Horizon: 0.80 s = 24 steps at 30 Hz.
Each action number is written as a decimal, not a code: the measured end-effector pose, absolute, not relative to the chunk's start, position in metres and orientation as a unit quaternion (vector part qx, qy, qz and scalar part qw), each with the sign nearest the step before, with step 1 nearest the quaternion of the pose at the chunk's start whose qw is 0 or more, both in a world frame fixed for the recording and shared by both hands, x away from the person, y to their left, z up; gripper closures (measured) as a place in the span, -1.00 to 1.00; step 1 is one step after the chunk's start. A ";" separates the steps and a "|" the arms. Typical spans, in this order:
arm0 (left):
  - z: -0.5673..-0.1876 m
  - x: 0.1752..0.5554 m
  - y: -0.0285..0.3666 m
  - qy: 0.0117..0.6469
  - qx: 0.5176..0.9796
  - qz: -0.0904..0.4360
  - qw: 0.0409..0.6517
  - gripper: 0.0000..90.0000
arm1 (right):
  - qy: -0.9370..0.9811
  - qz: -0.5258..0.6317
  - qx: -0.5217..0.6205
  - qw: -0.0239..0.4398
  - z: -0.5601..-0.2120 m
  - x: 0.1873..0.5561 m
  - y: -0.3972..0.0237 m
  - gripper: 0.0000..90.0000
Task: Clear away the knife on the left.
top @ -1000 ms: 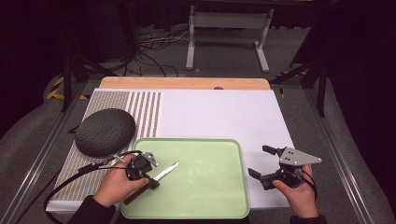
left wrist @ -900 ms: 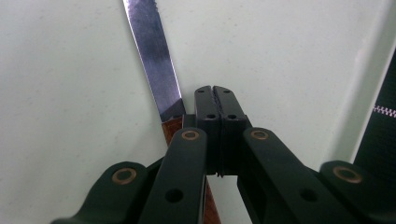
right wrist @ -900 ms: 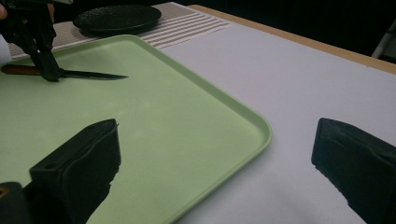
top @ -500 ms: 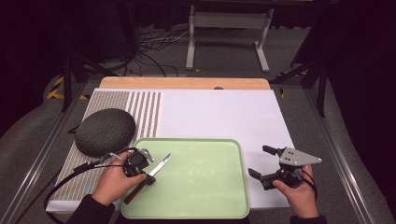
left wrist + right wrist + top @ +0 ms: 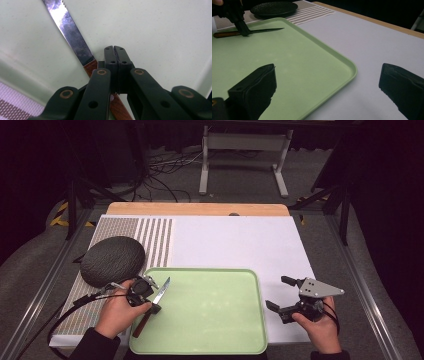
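Now gripping knife, serrated steel blade, brown wooden handle, with closed left tongs; right tongs wide open, empty.

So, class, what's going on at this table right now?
A person works with a gripper in each hand. The left gripper has its jaws shut at the wooden handle of a knife, which lies at the left end of a green tray, blade pointing away from the person. The right gripper waits open beside the tray's right edge, holding nothing. A dark round mat lies behind the left hand.
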<state>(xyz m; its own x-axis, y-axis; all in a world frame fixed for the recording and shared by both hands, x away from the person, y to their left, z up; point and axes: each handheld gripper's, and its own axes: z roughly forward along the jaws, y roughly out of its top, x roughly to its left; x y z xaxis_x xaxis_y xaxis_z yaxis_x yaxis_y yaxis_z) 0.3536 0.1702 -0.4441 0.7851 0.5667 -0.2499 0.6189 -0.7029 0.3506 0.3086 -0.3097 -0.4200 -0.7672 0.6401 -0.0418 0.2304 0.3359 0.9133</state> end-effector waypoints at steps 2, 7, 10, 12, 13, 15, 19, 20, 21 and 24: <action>-0.444 0.354 0.171 0.323 0.921 -0.056 0.209 1.00 | 0.792 0.507 0.275 0.202 -0.420 0.309 -0.310 -0.95; -0.443 0.356 0.174 0.332 0.919 -0.051 0.205 1.00 | 0.793 0.505 0.275 0.202 -0.421 0.309 -0.309 -0.95; -0.444 0.356 0.176 0.338 0.916 -0.052 0.208 1.00 | 0.793 0.505 0.275 0.202 -0.421 0.309 -0.309 -0.95; -0.444 0.357 0.179 0.343 0.914 -0.052 0.209 1.00 | 0.793 0.505 0.275 0.201 -0.421 0.309 -0.309 -0.95; -0.443 0.357 0.180 0.347 0.913 -0.052 0.206 1.00 | 0.793 0.504 0.275 0.201 -0.421 0.309 -0.309 -0.95; -0.443 0.357 0.182 0.350 0.912 -0.050 0.206 1.00 | 0.793 0.505 0.275 0.201 -0.421 0.309 -0.309 -0.95; -0.443 0.358 0.183 0.358 0.909 -0.051 0.205 1.00 | 0.793 0.505 0.275 0.201 -0.421 0.309 -0.309 -0.95; -0.443 0.358 0.184 0.361 0.908 -0.051 0.204 1.00 | 0.793 0.505 0.275 0.201 -0.421 0.309 -0.309 -0.95; -0.443 0.358 0.185 0.362 0.909 -0.051 0.203 1.00 | 0.793 0.505 0.275 0.201 -0.421 0.309 -0.309 -0.95; -0.443 0.358 0.186 0.368 0.908 -0.048 0.197 1.00 | 0.793 0.505 0.276 0.202 -0.421 0.309 -0.309 -0.95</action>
<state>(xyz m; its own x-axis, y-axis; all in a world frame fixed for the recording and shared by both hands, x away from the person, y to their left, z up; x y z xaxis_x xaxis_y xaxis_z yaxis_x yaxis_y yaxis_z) 0.3579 0.1860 -0.4426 0.7249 0.6485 -0.2323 0.6864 -0.6519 0.3222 0.3090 -0.3094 -0.4208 -0.7668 0.6406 -0.0415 0.2337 0.3388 0.9114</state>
